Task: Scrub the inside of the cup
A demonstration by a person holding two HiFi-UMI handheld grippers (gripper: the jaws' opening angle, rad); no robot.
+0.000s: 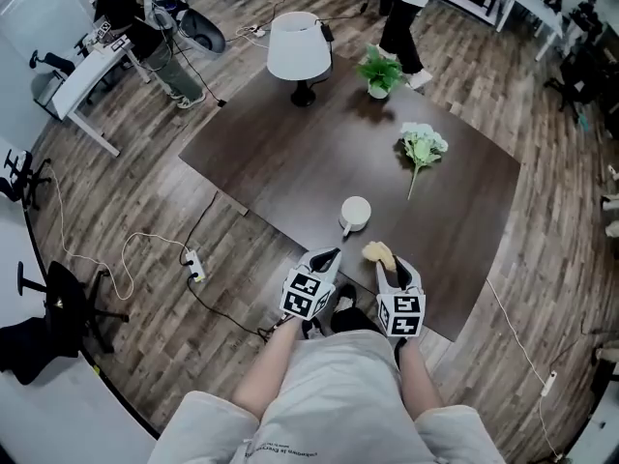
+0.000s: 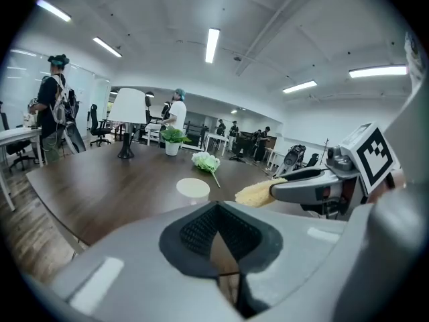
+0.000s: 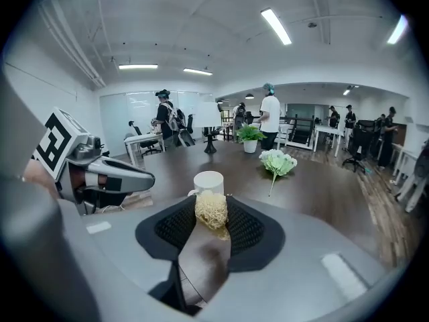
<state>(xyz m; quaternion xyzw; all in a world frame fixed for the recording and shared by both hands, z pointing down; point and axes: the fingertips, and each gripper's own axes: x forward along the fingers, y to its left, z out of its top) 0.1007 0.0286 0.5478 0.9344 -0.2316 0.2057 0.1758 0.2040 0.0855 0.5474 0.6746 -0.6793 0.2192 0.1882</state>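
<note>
A white cup (image 1: 355,214) stands upright on the dark wooden table (image 1: 319,153), near its front edge. My right gripper (image 1: 384,261) is just to the cup's near right, shut on a yellow fibrous scrubber (image 1: 377,252). In the right gripper view the scrubber (image 3: 211,211) sticks out between the jaws, with the cup (image 3: 208,182) straight behind it. My left gripper (image 1: 330,255) hovers at the table's edge, on the near side of the cup, shut and holding nothing. In the left gripper view the cup (image 2: 193,188) lies ahead, with the scrubber (image 2: 256,193) at its right.
A bunch of pale green flowers (image 1: 421,148) lies to the far right of the cup. A white-shaded lamp (image 1: 293,51) and a potted plant (image 1: 380,71) stand at the far end. People and desks are beyond the table. Cables and a power strip (image 1: 196,266) lie on the floor at the left.
</note>
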